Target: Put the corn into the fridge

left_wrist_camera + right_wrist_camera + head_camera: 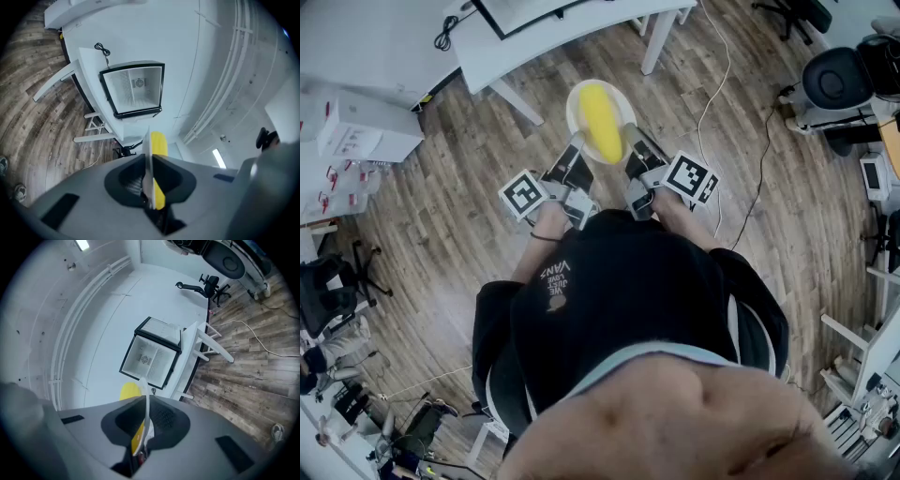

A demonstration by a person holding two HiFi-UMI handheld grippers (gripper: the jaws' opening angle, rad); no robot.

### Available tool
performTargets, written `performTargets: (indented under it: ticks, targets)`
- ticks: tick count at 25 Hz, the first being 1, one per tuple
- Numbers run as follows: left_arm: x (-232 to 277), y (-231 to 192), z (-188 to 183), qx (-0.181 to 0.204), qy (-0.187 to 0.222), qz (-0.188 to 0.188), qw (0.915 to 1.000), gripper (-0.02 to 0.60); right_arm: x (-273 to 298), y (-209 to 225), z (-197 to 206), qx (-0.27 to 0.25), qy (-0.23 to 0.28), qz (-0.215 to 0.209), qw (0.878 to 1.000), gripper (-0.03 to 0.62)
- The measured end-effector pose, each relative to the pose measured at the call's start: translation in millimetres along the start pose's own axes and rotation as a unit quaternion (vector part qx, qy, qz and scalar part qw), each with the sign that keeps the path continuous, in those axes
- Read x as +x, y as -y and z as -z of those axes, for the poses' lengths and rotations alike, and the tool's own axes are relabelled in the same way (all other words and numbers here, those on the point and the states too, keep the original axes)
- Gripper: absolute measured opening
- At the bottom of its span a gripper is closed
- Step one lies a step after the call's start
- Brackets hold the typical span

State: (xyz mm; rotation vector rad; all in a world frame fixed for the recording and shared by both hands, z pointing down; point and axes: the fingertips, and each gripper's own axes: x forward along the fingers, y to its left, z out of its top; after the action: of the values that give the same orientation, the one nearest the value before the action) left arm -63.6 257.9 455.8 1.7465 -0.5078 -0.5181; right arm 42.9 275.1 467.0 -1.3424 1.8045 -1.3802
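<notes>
left gripper [576,142]: clamped on thin plate [574,108] rim | plate: round, smooth, white, held over wood-plank floor [441,216] | corn [602,122]: glossy yellow cob lying on plate | right gripper [631,141]: clamped on opposite rim | fridge [133,89]: boxy, black-framed, white interior showing

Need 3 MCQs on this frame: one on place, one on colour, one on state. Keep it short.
1. Where does the corn lie?
A. on the floor
B. on the plate
C. inside the fridge

2. What colour is the plate?
A. white
B. blue
C. black

3. How does the fridge stand?
A. door shut
B. open
C. tipped on its side

Answers:
1 B: the head view shows the yellow cob resting on the plate.
2 A: the bare rim beside the corn is white.
3 B: both gripper views look straight into its white inside.
</notes>
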Motion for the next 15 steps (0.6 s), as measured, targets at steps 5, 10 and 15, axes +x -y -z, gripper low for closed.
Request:
performTargets:
  ticks: [5,10,15]
  targets:
    - [0,0,-3,-0.002,-0.002,0.001,1.0,0.052,7,-9,0,-0.004,0.004,-0.028,1.0,0.025]
    - [2,-5,-9,-0.005,-0.007,0.004,1.0,0.052,13,-8,0,0.0,0.014,-0.025,1.0,0.026]
    - [2,-7,-16,-0.008,-0.012,0.007,0.9999,0.052,19,-9,1,-0.001,0.02,-0.022,1.0,0.026]
